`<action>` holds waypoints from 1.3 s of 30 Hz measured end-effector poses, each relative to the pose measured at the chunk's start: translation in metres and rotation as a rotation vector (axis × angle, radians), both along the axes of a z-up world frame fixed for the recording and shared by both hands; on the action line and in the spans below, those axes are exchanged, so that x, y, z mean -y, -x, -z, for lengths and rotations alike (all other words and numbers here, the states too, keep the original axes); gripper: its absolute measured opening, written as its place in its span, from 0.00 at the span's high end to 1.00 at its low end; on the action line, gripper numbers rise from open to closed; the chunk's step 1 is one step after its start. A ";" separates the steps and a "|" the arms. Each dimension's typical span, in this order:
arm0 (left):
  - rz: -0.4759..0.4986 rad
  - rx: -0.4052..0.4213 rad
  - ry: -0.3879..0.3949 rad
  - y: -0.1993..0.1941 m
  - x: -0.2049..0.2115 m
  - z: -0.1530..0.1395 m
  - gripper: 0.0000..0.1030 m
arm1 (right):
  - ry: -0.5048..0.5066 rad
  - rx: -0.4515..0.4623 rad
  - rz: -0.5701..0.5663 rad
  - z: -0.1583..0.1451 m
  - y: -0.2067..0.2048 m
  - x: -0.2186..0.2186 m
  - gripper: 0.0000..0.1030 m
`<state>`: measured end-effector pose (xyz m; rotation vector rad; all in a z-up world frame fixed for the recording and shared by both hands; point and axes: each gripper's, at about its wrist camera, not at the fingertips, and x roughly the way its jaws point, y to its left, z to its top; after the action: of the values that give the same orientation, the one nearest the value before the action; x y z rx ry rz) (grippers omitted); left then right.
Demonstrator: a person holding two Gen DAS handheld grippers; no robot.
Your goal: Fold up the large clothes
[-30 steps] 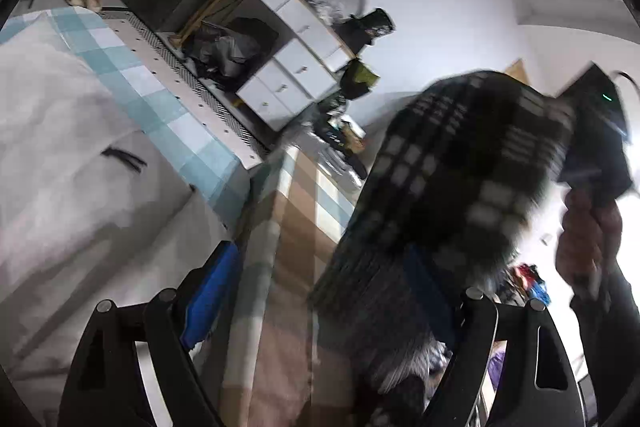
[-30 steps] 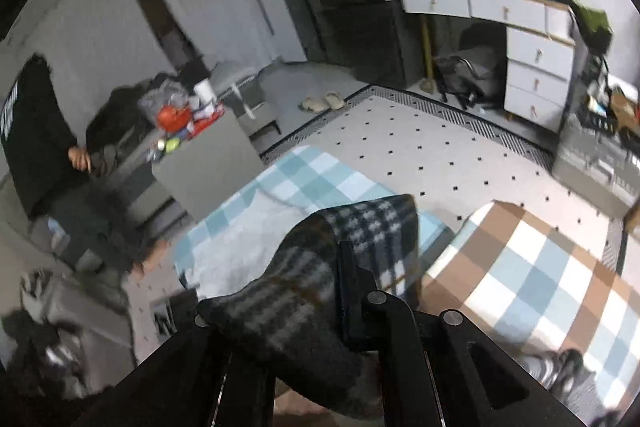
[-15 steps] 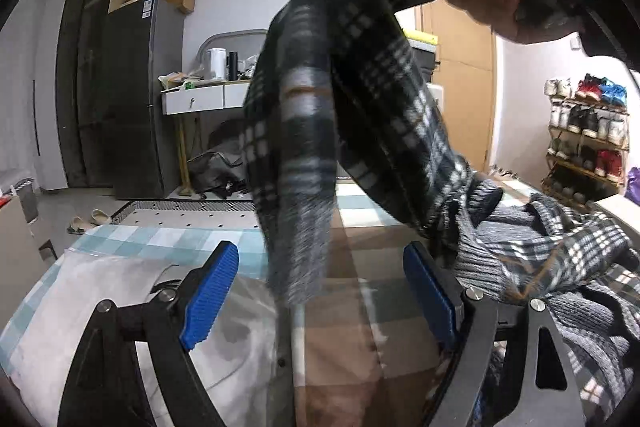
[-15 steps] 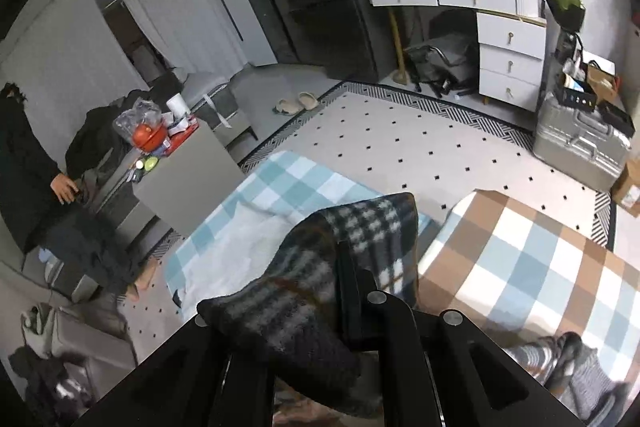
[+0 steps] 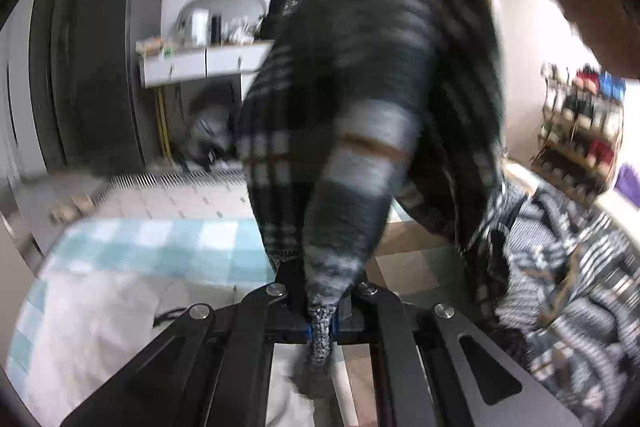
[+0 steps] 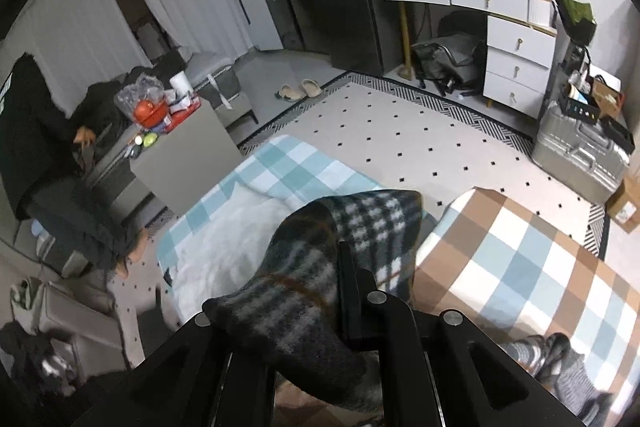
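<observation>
A dark plaid knitted garment (image 5: 372, 99) hangs in the air in the left wrist view, blurred. Its lower end tapers into my left gripper (image 5: 322, 327), which is shut on that narrow knit edge between the blue pads. The rest of the garment (image 5: 568, 291) lies bunched at the right on the checked bedding. A hand (image 5: 592, 19) shows at the upper right, above the cloth. In the right wrist view my right gripper (image 6: 340, 299) is shut on another fold of the plaid garment (image 6: 320, 267), which bulges over its fingers.
A teal-checked blanket over white bedding (image 6: 248, 223) and a brown-checked blanket (image 6: 520, 259) lie below. Beyond are a dotted rug (image 6: 380, 131), a white drawer desk (image 6: 512, 27), a grey cabinet with clutter (image 6: 180, 151), a metal suitcase (image 6: 580, 155) and a shoe rack (image 5: 580, 131).
My left gripper went from open beside the hanging garment to shut on its lower edge, rolling and rising as it did. The right gripper kept its hold, nearly still.
</observation>
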<state>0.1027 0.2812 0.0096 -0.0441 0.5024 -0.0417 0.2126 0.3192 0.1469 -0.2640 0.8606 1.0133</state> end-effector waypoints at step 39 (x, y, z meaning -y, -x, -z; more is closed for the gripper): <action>0.146 -0.091 0.645 0.025 -0.022 -0.199 0.99 | -0.502 0.077 0.404 -0.005 0.071 0.186 0.00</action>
<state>0.0781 0.3030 0.2081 -0.6428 0.5661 -0.3456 0.1415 0.1333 0.1520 0.2869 0.5351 0.8000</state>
